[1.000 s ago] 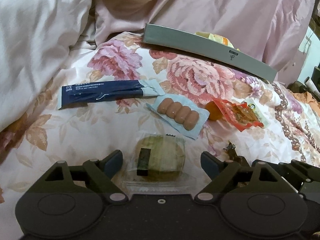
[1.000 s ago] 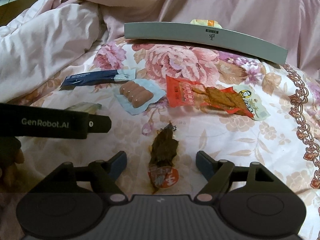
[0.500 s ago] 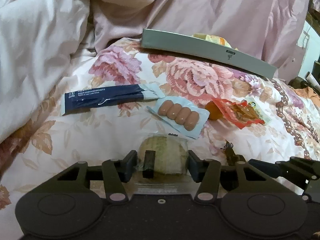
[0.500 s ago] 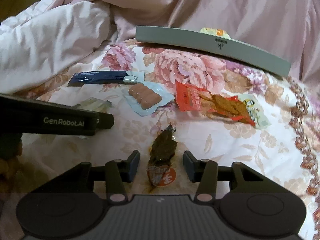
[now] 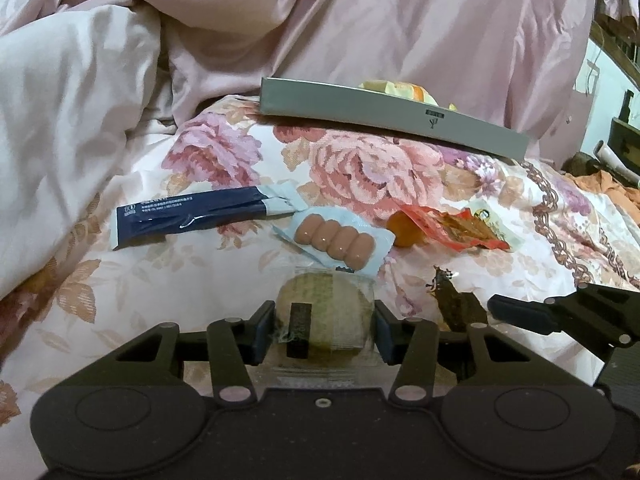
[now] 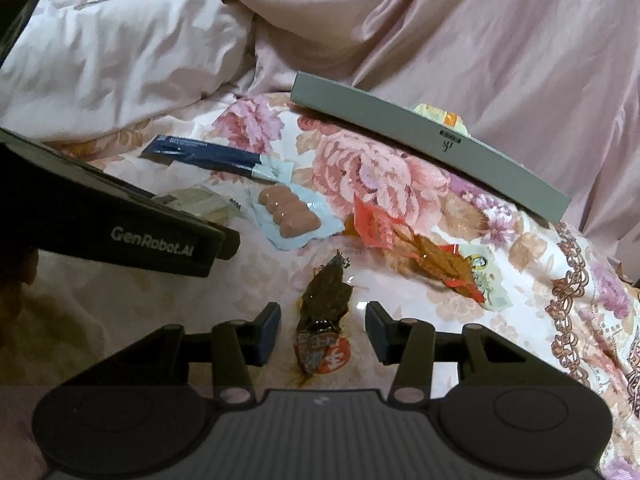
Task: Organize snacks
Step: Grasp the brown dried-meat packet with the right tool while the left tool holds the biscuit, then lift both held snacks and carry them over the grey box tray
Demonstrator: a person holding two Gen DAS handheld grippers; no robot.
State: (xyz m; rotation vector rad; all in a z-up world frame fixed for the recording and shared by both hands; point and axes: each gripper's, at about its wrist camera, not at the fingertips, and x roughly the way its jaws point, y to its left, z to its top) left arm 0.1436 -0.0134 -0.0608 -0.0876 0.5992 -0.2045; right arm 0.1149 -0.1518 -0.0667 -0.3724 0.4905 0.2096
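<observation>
We see a floral bedsheet (image 5: pixel 168 280) spread over the bed, printed with large pink blooms. A crumpled pink quilt (image 5: pixel 400 28) is heaped along its far side, with a paler fold (image 6: pixel 112 68) to the left. At the far right edge lies orange cloth (image 5: pixel 608 188), beside some dim, unclear clutter.

Snack packets loose on the floral bedsheet (image 5: pixel 120 288): five; one long navy-blue foil stick packet (image 5: pixel 192 222); one pale-blue pack of four pink sausages (image 5: pixel 334 242); one round greenish pastry in clear plastic wrap (image 5: pixel 326 320); one red-and-clear packet of brown dried strips (image 5: pixel 452 226); one dark brown dried snack in a clear wrapper with a red label (image 6: pixel 324 320); one flat grey cardboard box (image 5: pixel 392 122); one yellow-orange wrapped item (image 5: pixel 400 89) seen over its rim; two black grippers.
</observation>
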